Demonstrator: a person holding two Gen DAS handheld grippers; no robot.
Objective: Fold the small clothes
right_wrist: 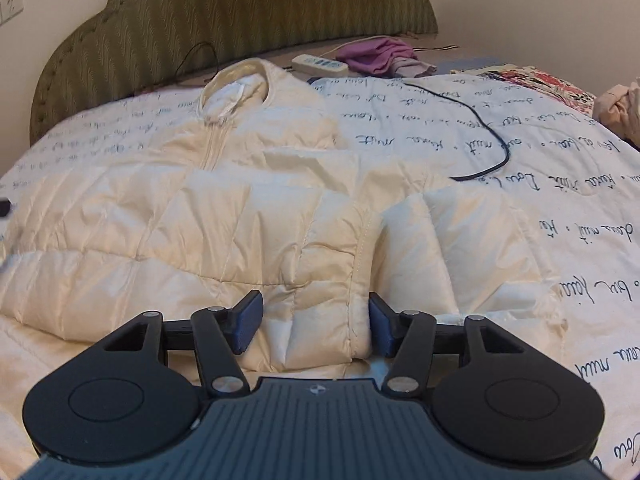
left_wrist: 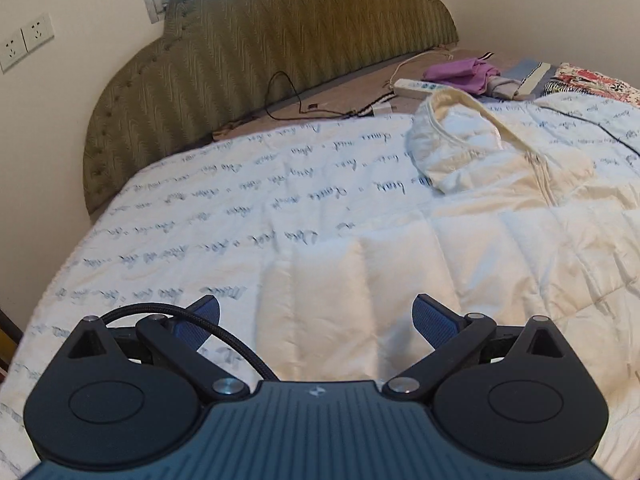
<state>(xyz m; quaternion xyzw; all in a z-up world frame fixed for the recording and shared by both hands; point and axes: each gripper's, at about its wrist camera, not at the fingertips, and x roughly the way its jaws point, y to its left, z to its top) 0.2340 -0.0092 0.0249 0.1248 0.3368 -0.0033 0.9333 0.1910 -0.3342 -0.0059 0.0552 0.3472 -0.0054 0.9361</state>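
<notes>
A cream puffer jacket (right_wrist: 200,220) with a hood (right_wrist: 240,88) lies zipped on the bed's white quilt (right_wrist: 520,140), its right side folded over the front. My right gripper (right_wrist: 314,322) stands low at the near edge of the jacket. The puffy folded hem sits between its blue pads (right_wrist: 250,320), which do not clamp it. In the left wrist view the jacket (left_wrist: 500,220) spreads from the centre to the right, with the hood (left_wrist: 452,140) further back. My left gripper (left_wrist: 320,320) is wide open above the jacket's left edge and holds nothing.
A green padded headboard (left_wrist: 240,60) stands behind the bed. Near it lie a white power strip (right_wrist: 320,65), a purple garment (right_wrist: 376,54) and cables. A dark cable (right_wrist: 480,128) loops over the quilt right of the jacket. A floral cloth (right_wrist: 540,80) and beige clothes (right_wrist: 620,108) lie far right.
</notes>
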